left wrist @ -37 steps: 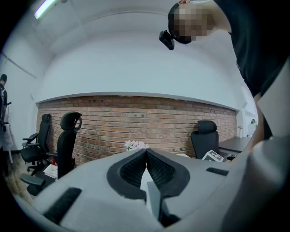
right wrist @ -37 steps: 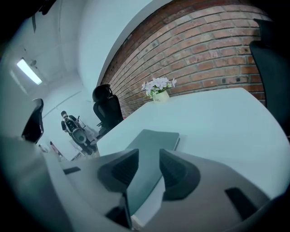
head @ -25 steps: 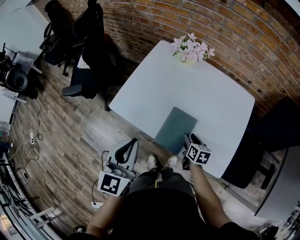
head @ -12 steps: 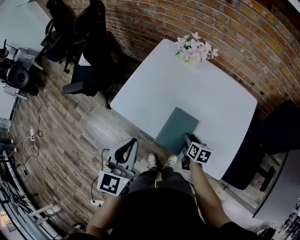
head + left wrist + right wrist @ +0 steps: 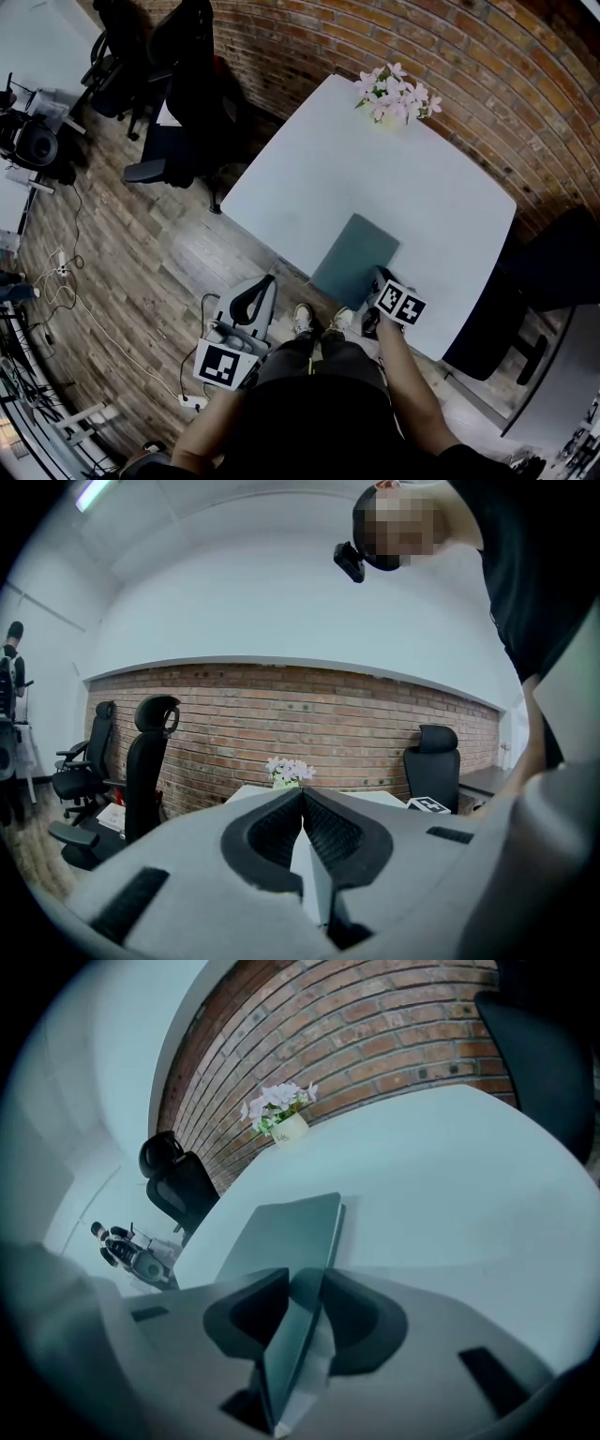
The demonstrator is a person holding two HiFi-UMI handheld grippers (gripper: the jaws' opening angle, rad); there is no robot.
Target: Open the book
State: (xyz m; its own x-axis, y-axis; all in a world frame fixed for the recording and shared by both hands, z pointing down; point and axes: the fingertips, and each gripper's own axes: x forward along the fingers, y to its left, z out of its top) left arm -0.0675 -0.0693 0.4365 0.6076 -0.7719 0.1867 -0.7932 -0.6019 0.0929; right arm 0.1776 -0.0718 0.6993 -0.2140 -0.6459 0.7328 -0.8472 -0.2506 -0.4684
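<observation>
**Book** [image 5: 356, 248]: slim, with a plain grey-green cover. It lies flat on the table [image 5: 412, 178], stretching away ahead of the right gripper [image 5: 379, 280], and white page edges show under its near corner.

**Right gripper:** the jaws have just been closing and now pinch the near edge of the cover.

**Left gripper** [image 5: 269, 280]: clenched on nothing, held well apart from the book.

**Progress:** the grip looks made, but the cover is barely raised, if at all. Lifting it and folding it over are still to do.

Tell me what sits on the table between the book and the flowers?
Nothing; in the head view, only bare table separates book and flowers.
</observation>
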